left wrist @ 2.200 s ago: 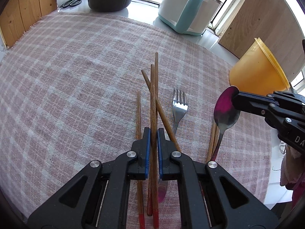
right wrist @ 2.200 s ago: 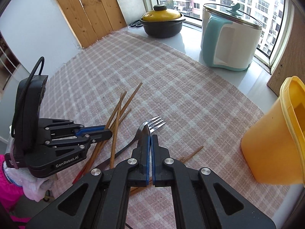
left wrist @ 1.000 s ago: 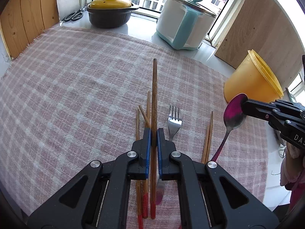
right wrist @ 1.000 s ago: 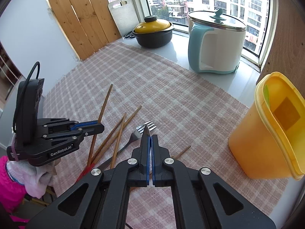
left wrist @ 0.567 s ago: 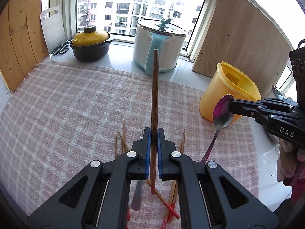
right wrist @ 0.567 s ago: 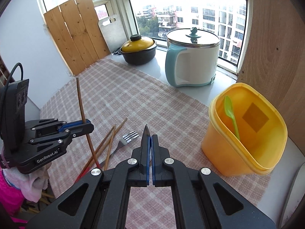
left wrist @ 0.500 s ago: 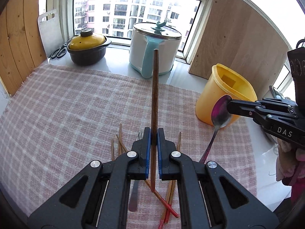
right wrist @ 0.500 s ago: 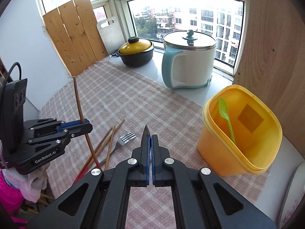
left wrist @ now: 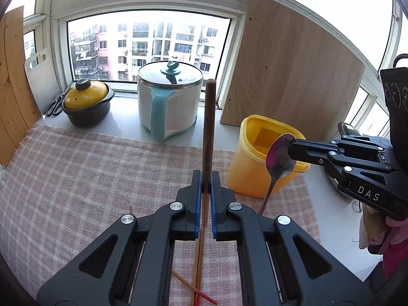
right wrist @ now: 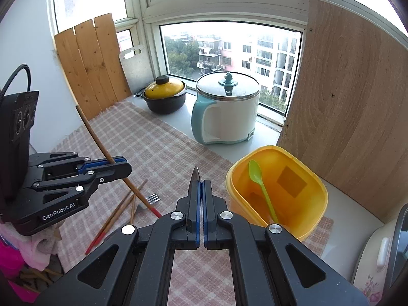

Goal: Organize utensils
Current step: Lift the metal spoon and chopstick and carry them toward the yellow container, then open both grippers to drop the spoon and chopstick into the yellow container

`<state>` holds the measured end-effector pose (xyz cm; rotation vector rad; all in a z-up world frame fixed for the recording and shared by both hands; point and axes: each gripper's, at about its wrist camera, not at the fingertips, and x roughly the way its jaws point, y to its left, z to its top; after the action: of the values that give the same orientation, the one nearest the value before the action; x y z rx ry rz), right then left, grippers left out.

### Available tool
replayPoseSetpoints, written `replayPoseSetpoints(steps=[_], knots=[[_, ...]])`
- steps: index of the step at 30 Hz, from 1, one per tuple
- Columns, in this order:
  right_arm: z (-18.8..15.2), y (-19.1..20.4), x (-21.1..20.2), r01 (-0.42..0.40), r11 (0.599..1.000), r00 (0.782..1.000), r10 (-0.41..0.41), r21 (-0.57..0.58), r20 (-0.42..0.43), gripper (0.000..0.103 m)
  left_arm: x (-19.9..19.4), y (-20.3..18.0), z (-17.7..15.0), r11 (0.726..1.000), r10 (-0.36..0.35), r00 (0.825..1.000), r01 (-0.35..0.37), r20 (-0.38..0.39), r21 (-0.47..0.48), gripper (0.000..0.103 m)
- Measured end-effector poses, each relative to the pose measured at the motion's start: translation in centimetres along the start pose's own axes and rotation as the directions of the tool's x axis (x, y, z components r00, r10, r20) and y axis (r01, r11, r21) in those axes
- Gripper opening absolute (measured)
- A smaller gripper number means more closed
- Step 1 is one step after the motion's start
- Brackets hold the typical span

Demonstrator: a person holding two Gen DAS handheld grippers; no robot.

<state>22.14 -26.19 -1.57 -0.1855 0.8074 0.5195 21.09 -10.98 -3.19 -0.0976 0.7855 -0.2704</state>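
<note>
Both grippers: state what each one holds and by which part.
The left gripper grips a dark wooden chopstick partway along its shaft, nearer the red-tipped end. The right gripper pinches a metal spoon by the bowl's rim, handle hanging down.

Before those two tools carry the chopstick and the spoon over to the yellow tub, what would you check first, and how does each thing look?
1. Left tool clamped on the chopstick: ok, held near its middle.
2. Right tool clamped on the metal spoon: ok, gripped at the bowl, handle hanging down.
3. Both utensils lifted off the checked cloth: ok.
4. Yellow tub upright with its mouth open: ok.
5. Room in the tub: ok, only a green spoon leans inside.
6. Firmness of the spoon grip: cannot tell.
</note>
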Motion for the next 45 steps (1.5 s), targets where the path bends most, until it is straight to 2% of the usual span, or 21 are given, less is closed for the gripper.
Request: replayPoseSetpoints(steps=[16,26,33,38,45], knots=[[2.2,-5.4,-5.4,0.059,0.99,0.982,-0.08,0.125,0.172,0.0,-0.7,-3.8,6.2,0.996,-0.066,0.993,0.06,0.101,0.063,0.004],[2.6,-8.2,-7.1,0.141,0.973,0.958,-0.181,0.184,0.221,0.0,-0.7,-6.3,9.3,0.991,-0.109,0.983,0.097,0.147,0.09,0.004],[2.2,-9.9,-7.2,0.227,0.953,0.939,-0.269,0.201,0.215,0.0,1.3,-8.0,9.7,0.987,-0.128,0.985,0.115,0.114,0.108,0.004],[1.8,-10.9,-6.4,0.287,0.937,0.926,-0.325,0.2,0.192,0.0,3.2,-7.5,9.2,0.989,-0.121,0.99,0.115,0.073,0.089,0.004],[0.8,-11.4,-3.7,0.281,0.943,0.945,-0.304,0.179,0.116,0.0,4.7,-7.2,8.2,0.99,-0.119,0.993,0.117,0.025,0.079,0.004]])
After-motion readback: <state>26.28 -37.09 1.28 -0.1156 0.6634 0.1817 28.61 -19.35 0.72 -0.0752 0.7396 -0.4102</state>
